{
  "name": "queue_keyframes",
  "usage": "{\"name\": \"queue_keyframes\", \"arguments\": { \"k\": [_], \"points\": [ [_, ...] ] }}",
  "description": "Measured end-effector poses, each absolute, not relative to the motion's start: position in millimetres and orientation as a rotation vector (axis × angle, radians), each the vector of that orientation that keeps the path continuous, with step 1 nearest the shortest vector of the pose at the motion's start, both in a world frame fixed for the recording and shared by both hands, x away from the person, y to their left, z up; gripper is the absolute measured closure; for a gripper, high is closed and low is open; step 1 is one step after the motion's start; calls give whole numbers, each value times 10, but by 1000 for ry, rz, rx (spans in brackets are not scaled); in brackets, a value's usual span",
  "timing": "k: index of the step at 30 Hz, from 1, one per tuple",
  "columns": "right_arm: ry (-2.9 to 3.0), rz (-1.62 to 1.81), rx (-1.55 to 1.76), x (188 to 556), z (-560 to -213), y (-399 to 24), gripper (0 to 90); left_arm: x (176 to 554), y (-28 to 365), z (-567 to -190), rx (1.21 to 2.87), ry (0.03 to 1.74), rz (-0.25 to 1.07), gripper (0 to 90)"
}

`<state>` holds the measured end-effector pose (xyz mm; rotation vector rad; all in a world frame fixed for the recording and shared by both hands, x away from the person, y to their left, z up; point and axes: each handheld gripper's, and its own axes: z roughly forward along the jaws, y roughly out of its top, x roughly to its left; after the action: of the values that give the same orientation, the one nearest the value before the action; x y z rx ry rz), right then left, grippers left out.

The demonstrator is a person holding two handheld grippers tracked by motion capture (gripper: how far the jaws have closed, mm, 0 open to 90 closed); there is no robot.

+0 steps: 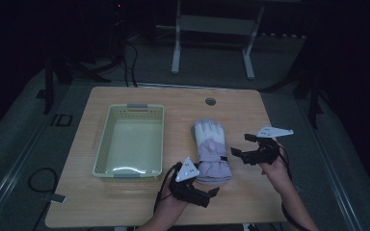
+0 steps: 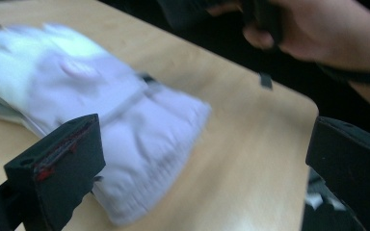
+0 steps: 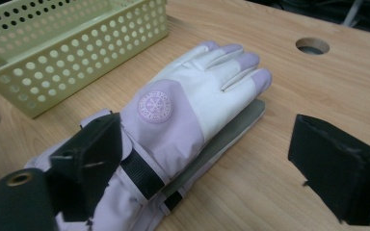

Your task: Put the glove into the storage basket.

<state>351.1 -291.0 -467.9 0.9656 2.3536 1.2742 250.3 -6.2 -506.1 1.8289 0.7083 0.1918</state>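
A lilac and white glove (image 1: 211, 151) lies in the middle of the wooden table (image 1: 250, 110), fingers pointing away from me. In the right gripper view the glove (image 3: 183, 110) shows a round badge and a black wrist strap, with a second grey layer under it. My left gripper (image 1: 210, 196) is open just below the glove's cuff; its view is blurred, with the cuff (image 2: 139, 159) beside the left jaw and nothing between the jaws (image 2: 204, 149). My right gripper (image 1: 241, 144) is open just right of the glove, its jaws (image 3: 207, 144) standing either side of the wrist part.
An empty pale green perforated basket (image 1: 101, 139) stands left of the glove, close to it (image 3: 77, 53). A round cable hole (image 1: 210, 101) is at the table's far edge. The person's right hand (image 2: 318, 29) is near the front right corner. White frame legs (image 1: 176, 48) stand beyond the table.
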Motion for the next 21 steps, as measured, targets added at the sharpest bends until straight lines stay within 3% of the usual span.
{"name": "queue_keyframes", "arguments": {
  "k": [7, 14, 18, 19, 21],
  "points": [
    [2335, 1278, 934, 3504, -4686, -2960, 145, 2842, -117, -4803, 1825, 779, 232, 0],
    [2339, 1238, 923, 3569, -4739, -2946, 339, 3172, -250, -4745, 1871, 869, 264, 1],
    [2346, 1270, 945, 3628, -4788, -2923, 375, 3335, -315, -4780, 1896, 915, 268, 1],
    [2343, 1276, 951, 3645, -4807, -2910, 375, 3373, -326, -4794, 1905, 931, 274, 13],
    [2346, 1277, 959, 3672, -4847, -2871, 384, 3458, -356, -4830, 1923, 1005, 314, 158]
  ]
}}
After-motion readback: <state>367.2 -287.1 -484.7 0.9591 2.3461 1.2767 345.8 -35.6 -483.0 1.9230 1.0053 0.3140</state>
